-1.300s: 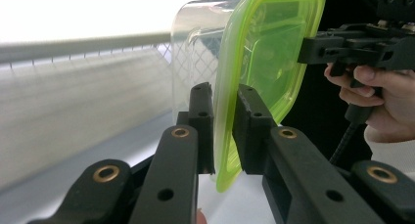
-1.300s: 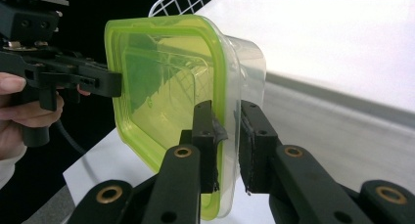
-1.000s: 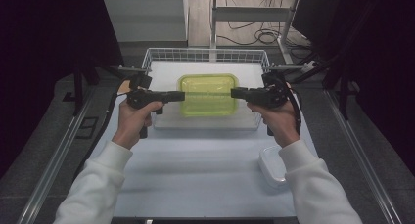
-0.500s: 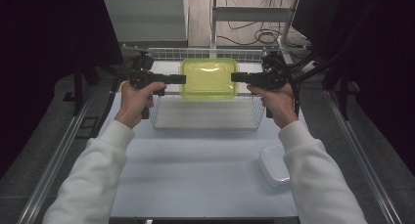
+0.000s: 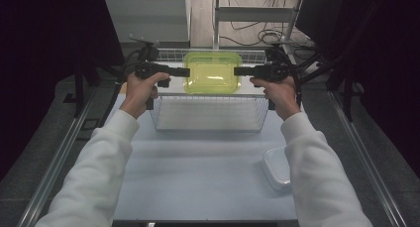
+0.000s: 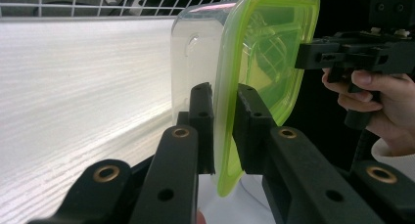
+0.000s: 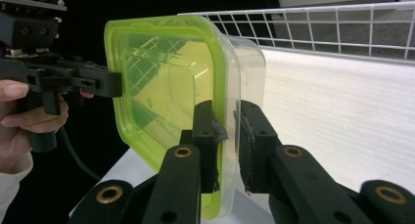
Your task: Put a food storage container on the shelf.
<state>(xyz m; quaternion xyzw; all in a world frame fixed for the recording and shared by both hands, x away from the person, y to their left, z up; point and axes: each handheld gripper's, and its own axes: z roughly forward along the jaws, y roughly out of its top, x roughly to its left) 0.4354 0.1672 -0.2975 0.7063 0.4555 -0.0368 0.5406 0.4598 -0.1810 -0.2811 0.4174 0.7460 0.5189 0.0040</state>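
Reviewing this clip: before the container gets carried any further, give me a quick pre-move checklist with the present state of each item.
1. Left gripper clamped on the rim of the green-lidded container: ok, jaws pinch the lid edge.
2. Right gripper clamped on the opposite rim: ok.
3. Container roughly level between both hands: ok in the high view.
4. Lid seated all round: cannot tell; the far edges are not clear.
5. Container lifted free of the wire basket: ok, it is held above the basket's far end.
6. Spare white container out of the way: ok, it sits near the table's front right, apart from the basket.
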